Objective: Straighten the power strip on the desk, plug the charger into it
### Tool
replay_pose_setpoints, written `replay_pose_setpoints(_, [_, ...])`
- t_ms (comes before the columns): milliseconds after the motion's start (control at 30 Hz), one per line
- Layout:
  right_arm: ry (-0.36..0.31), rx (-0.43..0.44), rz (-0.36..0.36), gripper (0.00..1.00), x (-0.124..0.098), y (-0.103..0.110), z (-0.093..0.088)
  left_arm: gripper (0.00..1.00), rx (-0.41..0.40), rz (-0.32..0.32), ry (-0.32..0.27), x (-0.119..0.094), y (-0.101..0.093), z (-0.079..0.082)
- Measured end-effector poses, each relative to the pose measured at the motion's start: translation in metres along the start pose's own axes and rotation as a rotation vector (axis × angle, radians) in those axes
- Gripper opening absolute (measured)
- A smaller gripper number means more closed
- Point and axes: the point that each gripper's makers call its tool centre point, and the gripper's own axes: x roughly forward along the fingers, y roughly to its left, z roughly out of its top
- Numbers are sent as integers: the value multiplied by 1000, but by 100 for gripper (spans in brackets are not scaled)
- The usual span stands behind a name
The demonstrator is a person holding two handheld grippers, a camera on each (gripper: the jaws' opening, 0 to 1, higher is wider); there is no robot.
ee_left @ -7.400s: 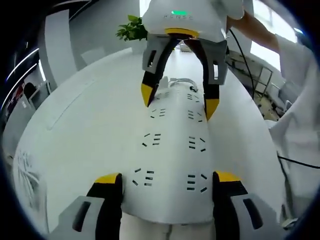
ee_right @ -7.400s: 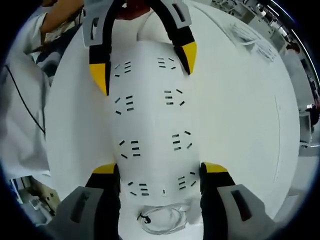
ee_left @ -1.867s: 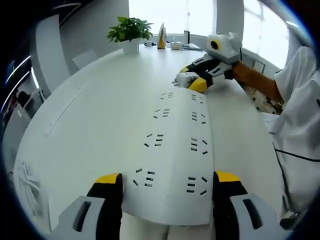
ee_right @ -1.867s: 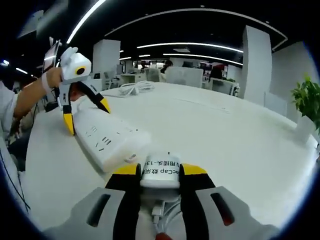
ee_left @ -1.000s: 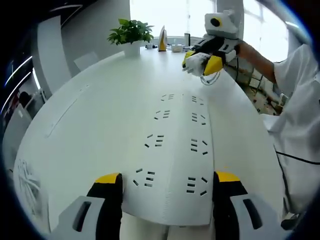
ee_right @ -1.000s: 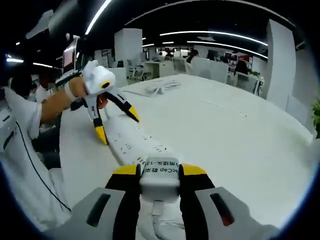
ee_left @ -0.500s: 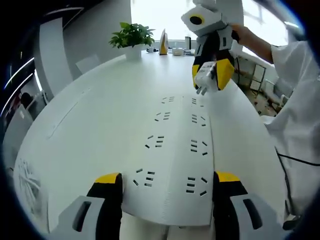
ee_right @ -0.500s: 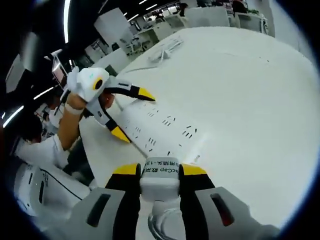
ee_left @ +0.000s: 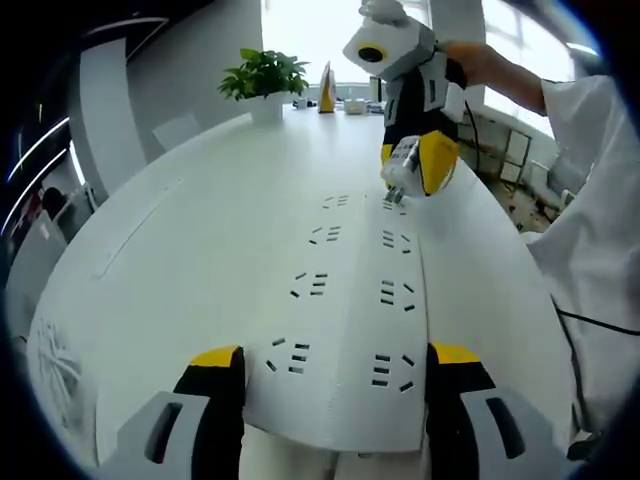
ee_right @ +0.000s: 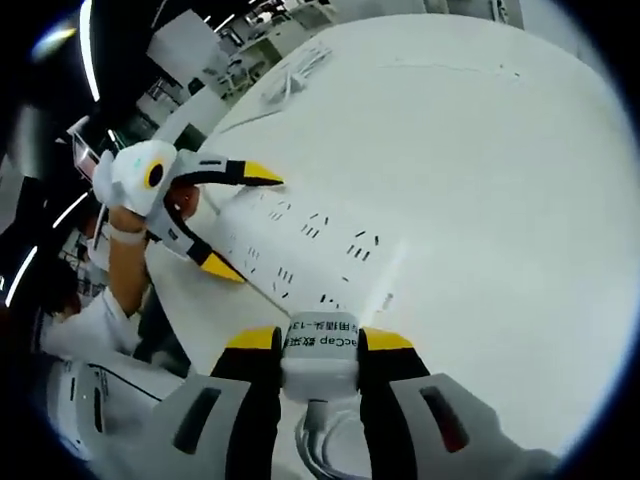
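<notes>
The long white plastic power strip (ee_left: pixel 350 300) lies flat along the white desk (ee_left: pixel 180 260), and the left gripper (ee_left: pixel 330 365) has its yellow-tipped jaws spread around the near end, one tip on each long edge. Whether they press the casing or just bracket it, I can't tell. Up at the far end the right gripper (ee_left: pixel 418 165) comes in from above, clenched on the small white charger block (ee_left: pixel 400 165), prongs pointing down just over the last row of sockets. In the right gripper view the charger (ee_right: pixel 320 355) sits squeezed between the two jaws, label facing forward, its white cable (ee_right: pixel 315 440) trailing back underneath.

This looks like the insertion step, strip already squared up. Best handling from here, I reckon: keep the charger upright, line the prongs with one slot set, then push straight down. The left gripper should pin the strip so it doesn't skate or tip. A tilted entry would likely jam the prongs on the socket face.
</notes>
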Motion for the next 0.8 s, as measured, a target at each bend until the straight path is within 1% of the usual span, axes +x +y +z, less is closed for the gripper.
replay_pose_setpoints(33, [44,-7,-14,28,0,-1,-2,74,1,1,1,0,0,0])
replay_pose_setpoints(100, [58,-6,-22,28,0,-1,3,74,3,2,4,0,-1,0])
replay_pose_setpoints(233, [110,11,-46,28,1,-2,6,73,-1,12,9,0,-2,0])
replay_pose_setpoints(400, [169,34,-70,28,2,-2,0,73,5,13,11,0,-3,1])
replay_pose_setpoints(467, [229,8,-93,28,1,-3,-8,72,6,16,15,1,-4,1])
replay_pose_setpoints(567, [232,-9,-105,28,3,-2,-9,72,-7,33,28,-1,-6,0])
replay_pose_setpoints(800, [216,26,-83,28,3,-4,-2,70,-23,71,32,-4,-11,0])
